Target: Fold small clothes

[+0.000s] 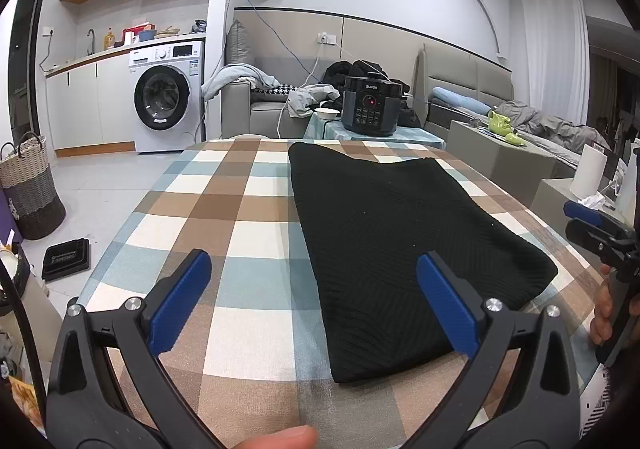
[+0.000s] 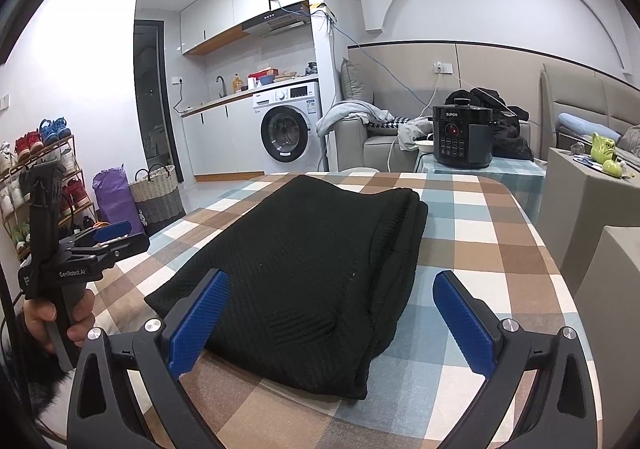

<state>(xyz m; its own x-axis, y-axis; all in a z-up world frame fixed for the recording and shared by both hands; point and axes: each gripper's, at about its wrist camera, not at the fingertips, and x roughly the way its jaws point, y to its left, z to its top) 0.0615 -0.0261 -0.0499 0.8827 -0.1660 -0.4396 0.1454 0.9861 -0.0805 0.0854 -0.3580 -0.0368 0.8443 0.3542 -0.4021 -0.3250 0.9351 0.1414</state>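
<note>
Black sweater (image 1: 384,245) lying folded and flat in the middle of the checked table (image 1: 224,209), left claw (image 1: 314,301) and right claw (image 2: 332,315) both wide open, holding nothing, maybe ready to fold once more.

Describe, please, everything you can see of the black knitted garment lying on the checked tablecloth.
The black ribbed-knit garment is folded into a thick, roughly rectangular stack with several layers showing along one edge. It lies flat on the brown, blue and cream checked tablecloth. Both the left hand-held gripper and the right hand-held gripper are open near its closest edge, and neither holds it.
</note>
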